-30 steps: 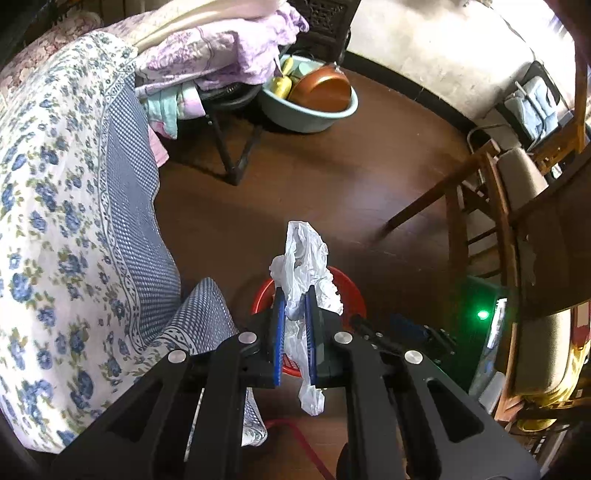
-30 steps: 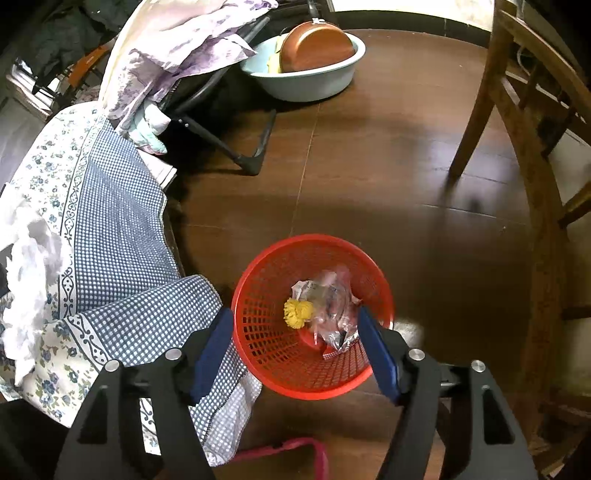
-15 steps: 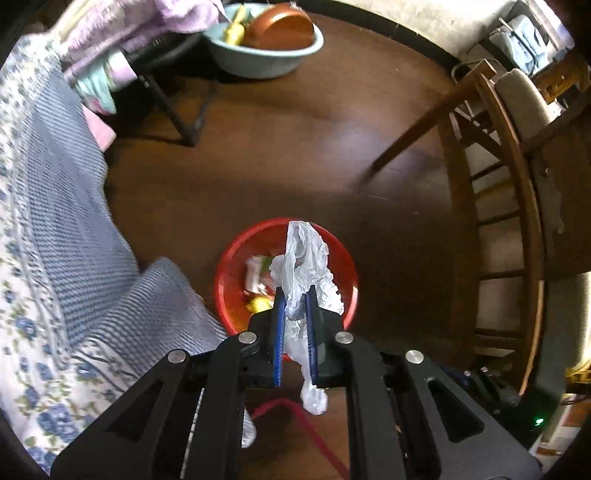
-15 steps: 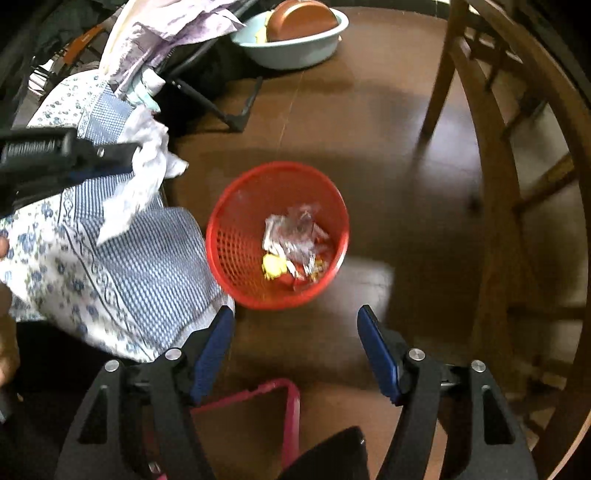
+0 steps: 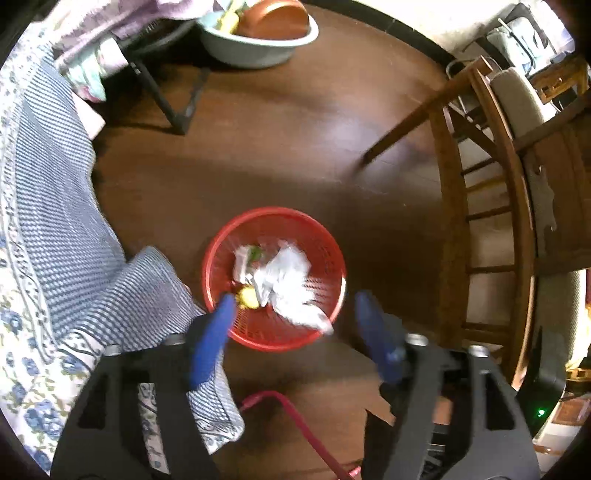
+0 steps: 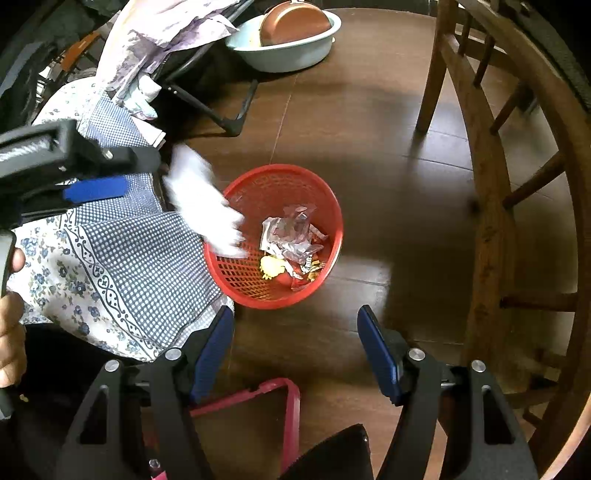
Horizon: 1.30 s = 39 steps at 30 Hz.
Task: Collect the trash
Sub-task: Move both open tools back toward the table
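Observation:
A red mesh basket (image 5: pixel 321 240) (image 6: pixel 255 284) stands on the dark wooden floor with wrappers and a yellow scrap inside. A crumpled white plastic bag (image 5: pixel 291 284) (image 6: pixel 203 206), blurred, is loose in the air over the basket. My left gripper (image 5: pixel 293 306) is open above the basket, nothing between its blue pads. It shows in the right wrist view as a black arm with a blue pad (image 6: pixel 96 188) left of the bag. My right gripper (image 6: pixel 295 325) is open and empty, just nearer than the basket.
A blue checked and floral cloth (image 5: pixel 48 236) (image 6: pixel 122 258) hangs at the left, touching the basket. A wooden chair (image 5: pixel 491 206) (image 6: pixel 491 221) stands at the right. A pale basin with a brown bowl (image 5: pixel 258 33) (image 6: pixel 291 37) sits far back. A pink frame (image 6: pixel 273 395) lies near.
My left gripper has opened and let go of the white bag, which is falling toward the basket. The right gripper has drawn back from the basket and stays open.

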{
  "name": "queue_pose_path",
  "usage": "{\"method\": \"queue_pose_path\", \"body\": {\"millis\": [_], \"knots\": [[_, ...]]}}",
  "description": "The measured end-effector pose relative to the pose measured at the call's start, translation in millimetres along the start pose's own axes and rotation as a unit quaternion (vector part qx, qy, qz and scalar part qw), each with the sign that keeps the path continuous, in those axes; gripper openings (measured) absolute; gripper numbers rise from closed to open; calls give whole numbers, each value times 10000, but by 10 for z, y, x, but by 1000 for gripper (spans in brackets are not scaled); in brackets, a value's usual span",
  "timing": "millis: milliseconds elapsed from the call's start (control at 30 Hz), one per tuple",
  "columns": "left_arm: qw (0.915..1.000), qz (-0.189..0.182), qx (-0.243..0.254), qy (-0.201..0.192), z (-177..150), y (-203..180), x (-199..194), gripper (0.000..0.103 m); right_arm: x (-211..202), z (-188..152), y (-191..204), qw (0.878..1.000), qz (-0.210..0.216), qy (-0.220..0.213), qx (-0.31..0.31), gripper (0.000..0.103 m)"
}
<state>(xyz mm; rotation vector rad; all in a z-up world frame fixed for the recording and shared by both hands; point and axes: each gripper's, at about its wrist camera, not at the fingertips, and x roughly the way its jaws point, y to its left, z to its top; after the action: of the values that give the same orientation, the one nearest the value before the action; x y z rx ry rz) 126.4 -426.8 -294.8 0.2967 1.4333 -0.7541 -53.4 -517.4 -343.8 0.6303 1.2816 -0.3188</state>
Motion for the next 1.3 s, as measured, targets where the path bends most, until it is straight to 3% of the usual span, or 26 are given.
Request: {"method": "queue_pose_path", "body": {"millis": [300,600,767,900,1033,1100,1300], "knots": [[9999,-81,0,-79,3,-10,-59,77,-41,15,27,10000,-16,-12,-57,68],[9993,3,-104,-366,-85,135,-308,77,-350,66,151,9993,-80,-281,-223,68],[9967,-104,-54,-801,-199,129,-704,77,-604,69,235,9974,-330,-538,-355,81],[9891,-109,201,-1456,-380,28,-1229,78,-797,71,316,9953,-459,-722,-444,84],[9783,-231,156,-2052,-567,80,-1706,87,-964,76,474,9930,-524,-875,-601,87],[9728,-194,66,-2305,-654,160,-1916,95,-1035,78,598,9914,-559,-941,-712,88],[9583,139,-454,-2817,-864,671,-2448,96,-1258,79,1088,9858,-557,-1144,-1095,89]]}}
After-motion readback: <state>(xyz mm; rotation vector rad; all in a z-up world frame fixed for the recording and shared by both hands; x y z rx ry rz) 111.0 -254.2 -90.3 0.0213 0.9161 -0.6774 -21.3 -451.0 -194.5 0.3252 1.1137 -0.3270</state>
